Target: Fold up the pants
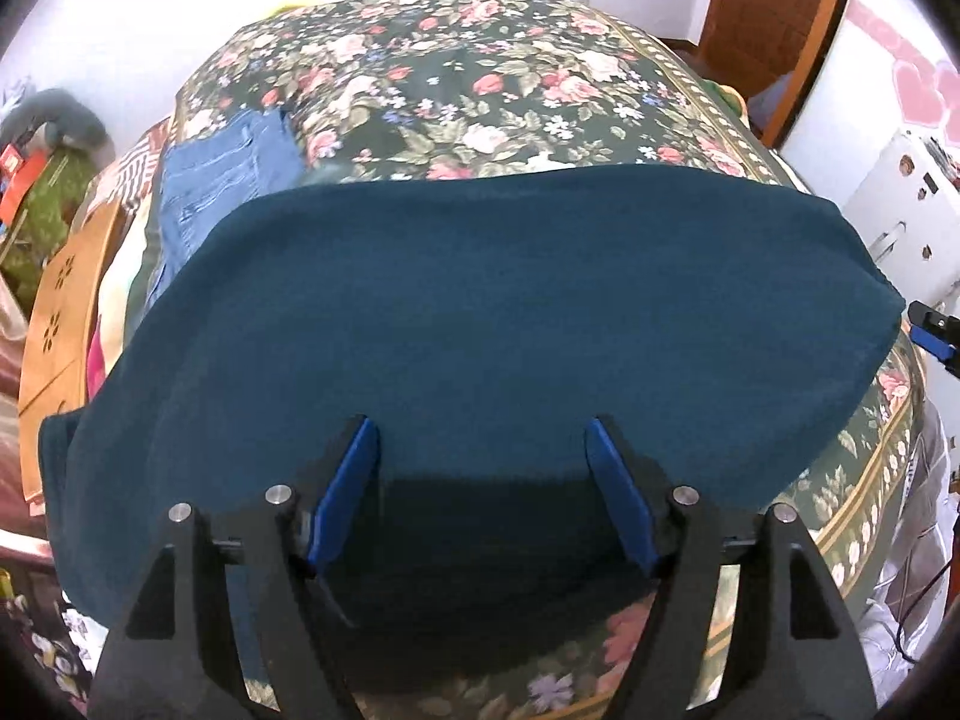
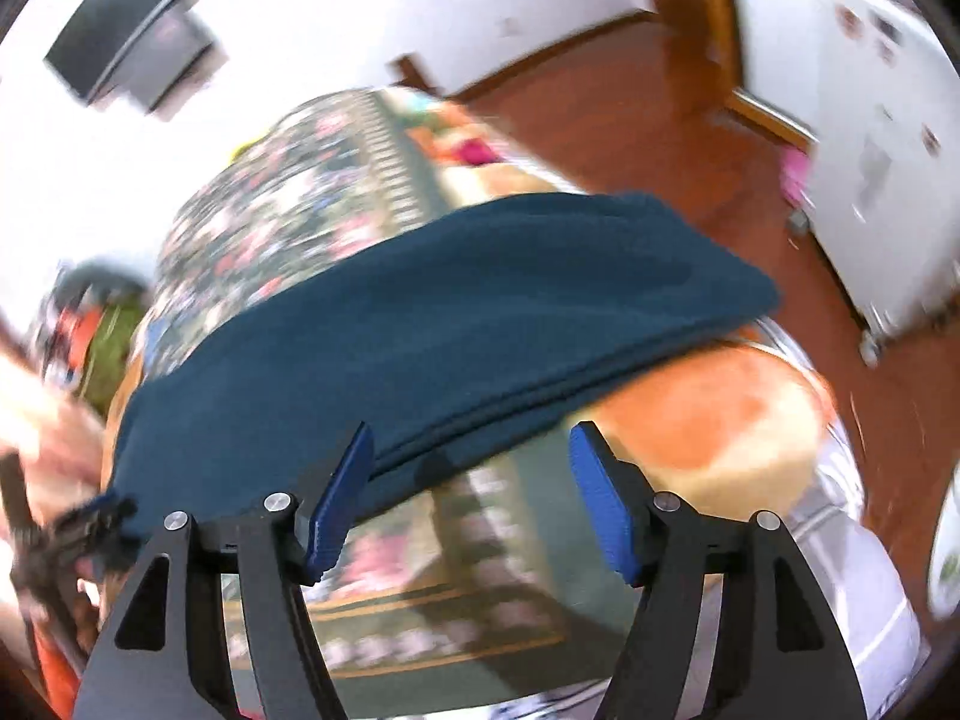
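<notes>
Dark teal pants (image 1: pixel 480 312) lie folded into a wide band across a floral bedspread (image 1: pixel 468 78). My left gripper (image 1: pixel 483 438) is open, its blue pads just above the pants' near edge, holding nothing. In the blurred right wrist view the same teal pants (image 2: pixel 456 312) show layered folded edges. My right gripper (image 2: pixel 471 444) is open and empty at the pants' near edge. The right gripper's tip also shows at the far right of the left wrist view (image 1: pixel 933 333).
Folded blue jeans (image 1: pixel 231 180) lie on the bed's left side beyond the teal pants. A wooden cabinet (image 1: pixel 60 312) and a pile of clothes stand left of the bed. A white cabinet (image 1: pixel 900 204) and a wooden door (image 1: pixel 774 18) are at the right.
</notes>
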`<state>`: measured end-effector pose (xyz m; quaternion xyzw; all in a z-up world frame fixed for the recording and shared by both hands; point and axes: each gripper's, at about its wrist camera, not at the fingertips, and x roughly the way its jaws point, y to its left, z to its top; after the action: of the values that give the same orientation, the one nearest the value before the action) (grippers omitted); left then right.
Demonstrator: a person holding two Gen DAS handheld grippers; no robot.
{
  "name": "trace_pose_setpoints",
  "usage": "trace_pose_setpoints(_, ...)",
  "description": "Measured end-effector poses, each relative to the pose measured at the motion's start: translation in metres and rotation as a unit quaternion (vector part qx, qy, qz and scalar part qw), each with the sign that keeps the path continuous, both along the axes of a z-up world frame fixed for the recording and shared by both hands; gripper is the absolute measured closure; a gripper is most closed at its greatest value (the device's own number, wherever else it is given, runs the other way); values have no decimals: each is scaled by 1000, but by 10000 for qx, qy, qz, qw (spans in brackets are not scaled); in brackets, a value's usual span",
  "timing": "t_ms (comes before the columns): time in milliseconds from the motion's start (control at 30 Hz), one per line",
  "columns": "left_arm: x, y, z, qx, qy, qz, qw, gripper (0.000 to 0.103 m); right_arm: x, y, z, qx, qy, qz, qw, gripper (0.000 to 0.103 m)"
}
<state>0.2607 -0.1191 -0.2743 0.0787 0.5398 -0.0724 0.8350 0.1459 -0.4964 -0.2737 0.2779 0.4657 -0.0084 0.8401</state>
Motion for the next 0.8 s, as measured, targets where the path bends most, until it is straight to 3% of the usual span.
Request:
trace_pose_setpoints(133,9,-6,0,-117,1,60,9999,31,-1,-26,-31,772,38,-381,9963,39)
trace_pose_setpoints(367,16,-8,-4,-143,48,149,9998,31,21,-25,-32,452,-83,-383,9982,39)
trace_pose_setpoints(400,16,-7,-4,-160,43,172,9997,31,24,-28,-33,436,-72,-382,9983,42)
trace_pose_setpoints(467,16,-5,-2,-188,14,202,9996,31,34,-33,-37,290,29,-452,9986,65)
trace_pose_setpoints(567,14,-1,6,-213,-110,243,9994,31,44,-50,-48,465,138,-597,9970,82)
trace_pose_setpoints(733,11,11,25,-299,-374,370,9982,31,53,-55,-28,252,-114,-711,9971,89)
trace_pose_setpoints(800,10,17,33,-310,-491,438,9973,31,53,-46,0,35,-467,-711,9964,91)
